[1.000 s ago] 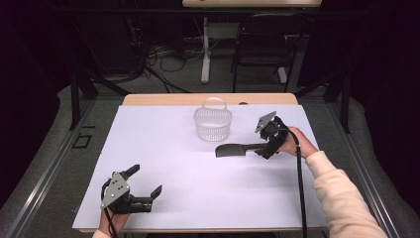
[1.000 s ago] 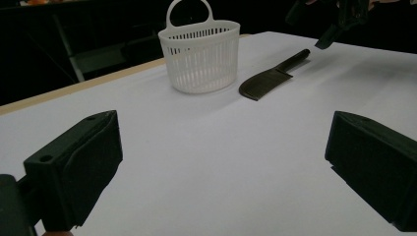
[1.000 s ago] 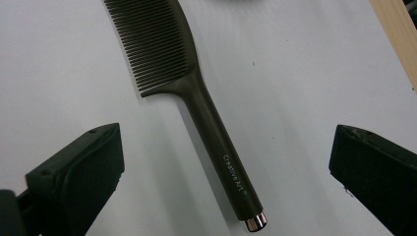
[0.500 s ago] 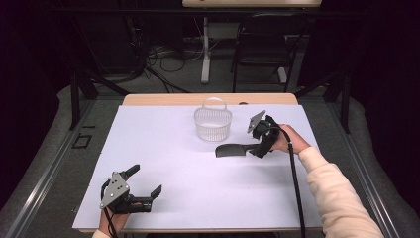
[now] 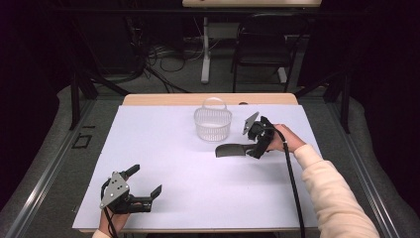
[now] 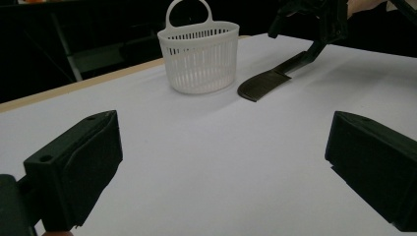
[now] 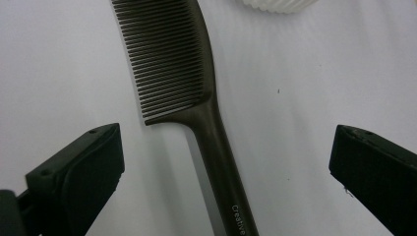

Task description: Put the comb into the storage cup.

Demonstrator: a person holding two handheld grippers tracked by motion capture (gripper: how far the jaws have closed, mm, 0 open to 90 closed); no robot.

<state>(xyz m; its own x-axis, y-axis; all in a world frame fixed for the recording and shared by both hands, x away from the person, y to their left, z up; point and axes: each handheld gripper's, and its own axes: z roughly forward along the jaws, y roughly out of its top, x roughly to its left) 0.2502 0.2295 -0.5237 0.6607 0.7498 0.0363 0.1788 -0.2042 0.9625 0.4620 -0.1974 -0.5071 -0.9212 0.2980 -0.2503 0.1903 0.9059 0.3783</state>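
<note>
Now, right tongs (image 5: 253,148): you held them wide open astride the comb (image 7: 196,98) handle, gripping nothing.
Advice: you needed a centred, low squeeze.

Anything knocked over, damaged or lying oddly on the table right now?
Nothing stands out. The white basket stands upright, the dark comb lies flat beside it, teeth intact, between the right gripper's open jaws.
</note>
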